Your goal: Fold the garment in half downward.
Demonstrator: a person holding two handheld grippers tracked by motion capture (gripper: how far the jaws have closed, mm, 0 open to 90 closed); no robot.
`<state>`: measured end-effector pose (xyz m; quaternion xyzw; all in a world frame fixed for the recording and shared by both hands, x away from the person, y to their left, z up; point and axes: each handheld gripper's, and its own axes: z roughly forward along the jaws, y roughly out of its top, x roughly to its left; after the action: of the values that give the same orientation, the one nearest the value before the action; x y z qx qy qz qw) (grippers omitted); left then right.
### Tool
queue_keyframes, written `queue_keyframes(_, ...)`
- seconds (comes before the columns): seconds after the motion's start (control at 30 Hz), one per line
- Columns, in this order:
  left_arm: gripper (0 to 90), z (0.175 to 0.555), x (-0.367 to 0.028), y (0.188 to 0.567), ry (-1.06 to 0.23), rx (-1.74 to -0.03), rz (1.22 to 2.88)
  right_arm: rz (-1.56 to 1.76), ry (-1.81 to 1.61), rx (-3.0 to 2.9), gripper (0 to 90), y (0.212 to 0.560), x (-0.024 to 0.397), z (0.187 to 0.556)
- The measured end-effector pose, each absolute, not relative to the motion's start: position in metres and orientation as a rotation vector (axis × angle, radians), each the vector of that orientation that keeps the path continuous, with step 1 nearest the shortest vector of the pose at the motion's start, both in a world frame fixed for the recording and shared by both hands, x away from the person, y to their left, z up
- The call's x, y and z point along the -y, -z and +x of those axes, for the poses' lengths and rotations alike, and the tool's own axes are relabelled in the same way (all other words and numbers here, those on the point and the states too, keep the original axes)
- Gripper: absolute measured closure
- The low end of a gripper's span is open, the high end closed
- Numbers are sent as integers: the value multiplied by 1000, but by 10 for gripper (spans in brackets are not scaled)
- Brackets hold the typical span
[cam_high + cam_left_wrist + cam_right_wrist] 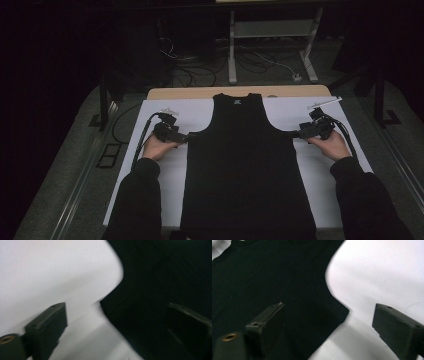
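- Two grippers, one in each hand, sit at opposite side edges of one black top (pixel 247 165).
- Left gripper (pixel 186 137): jaws apart, nothing clamped. In the left gripper view the top's side edge, just below the armhole, lies between the two jaws, one jaw over the white sheet (pixel 50 272) and the other over the black cloth (pixel 155 290). No pad can be seen pressing on the cloth.
- Left hand (pixel 157 147): low over the sheet near the worktop's left edge, palm cupped under the gripper, jaws pointing in toward the top. A black sleeve runs back to the near edge; a cable loops out from the gripper toward the left edge.
- Top: one, sleeveless, laid flat and face up on the sheet at the middle of the worktop (pixel 200 92), neck toward the far edge, hem at the near edge. A small white label shows inside the neck.
- Sheet: one, white, covering most of the worktop; a strip of bare wood shows along the far edge.
- Right gripper (pixel 296 134): jaws apart, nothing clamped. In the right gripper view the corner of the top (pixel 274 285) under the armhole lies between the jaws, one jaw over cloth, the other over sheet (pixel 382 272).
- Right hand (pixel 332 146): near the worktop's right edge, mirrored to the left, gripper pointing in, sleeve running back to the near right corner.
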<state>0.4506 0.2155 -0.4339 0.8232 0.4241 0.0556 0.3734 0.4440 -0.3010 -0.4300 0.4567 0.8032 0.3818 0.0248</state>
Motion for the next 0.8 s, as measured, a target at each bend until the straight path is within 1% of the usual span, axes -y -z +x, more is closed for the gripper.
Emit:
queue_keyframes(0.07,81,452,-216,436,-128,-1087,2125,1415,-1172,-2490,134,432,301,445)
queue_keyframes(0.2,156,453,-218,439,-110,-1083,2146,1426,-1156,-2507,163,435,301,446)
queue_keyframes(0.27,198,453,-218,440,-103,-1091,2132,1431,-1163,-2505,186,437,301,447)
queue_keyframes(0.4,266,453,-217,441,-87,-1076,2122,1431,-1146,-2508,293,440,298,448)
queue_keyframes(0.5,304,454,-218,441,-91,-1063,2136,1429,-1128,-2497,351,443,294,448)
queue_keyframes(0.57,328,454,-217,442,-88,-1074,2117,1432,-1118,-2486,390,444,293,449)
queue_keyframes(0.63,360,454,-218,443,-96,-1078,2111,1437,-1107,-2469,449,446,291,449)
queue_keyframes(0.8,442,456,-218,444,-118,-1084,2102,1461,-1104,-2430,519,448,290,451)
